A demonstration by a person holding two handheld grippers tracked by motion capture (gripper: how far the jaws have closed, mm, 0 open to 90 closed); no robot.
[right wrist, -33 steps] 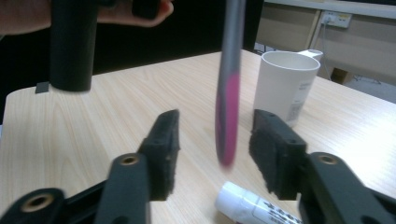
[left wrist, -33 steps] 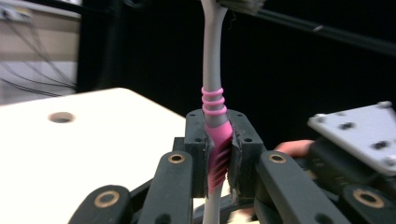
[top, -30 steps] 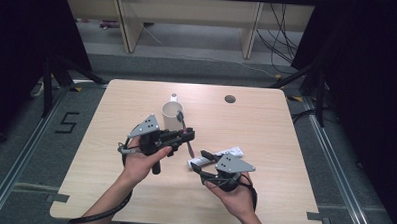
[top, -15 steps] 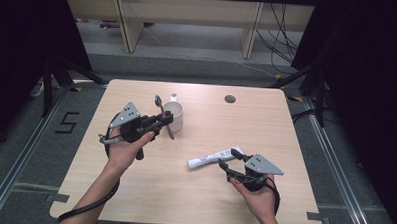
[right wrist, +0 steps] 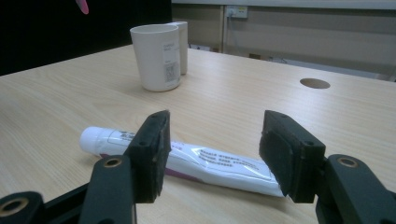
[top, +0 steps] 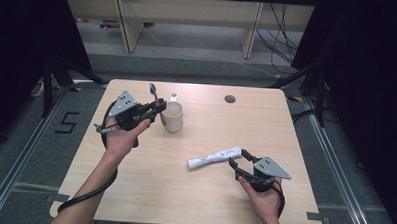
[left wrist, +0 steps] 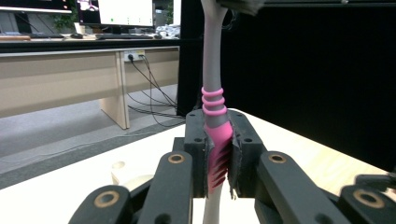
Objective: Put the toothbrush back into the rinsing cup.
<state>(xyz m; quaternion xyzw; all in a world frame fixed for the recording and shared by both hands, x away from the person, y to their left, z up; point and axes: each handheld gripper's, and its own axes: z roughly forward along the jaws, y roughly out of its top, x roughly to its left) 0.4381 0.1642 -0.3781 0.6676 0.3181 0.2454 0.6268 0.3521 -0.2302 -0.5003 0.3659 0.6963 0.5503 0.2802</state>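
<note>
My left gripper is shut on a toothbrush with a grey neck and a pink ribbed grip, held upright with the head up, just left of a white cup. In the left gripper view the pads clamp the pink grip of the toothbrush. My right gripper sits low at the front right with its jaws apart; they have just closed a little, with nothing between them. A white toothpaste tube lies flat on the table just beyond its fingertips, and the right gripper view shows the tube past the gripper.
A small white container stands right behind the cup. The wooden table has a round cable hole near its far edge. Past the table are a floor, cables and pale desk legs.
My left hand has carried the toothbrush from the table's middle to the far left beside the cup. My right gripper has drawn back to the right, off the tube, which stays flat.
</note>
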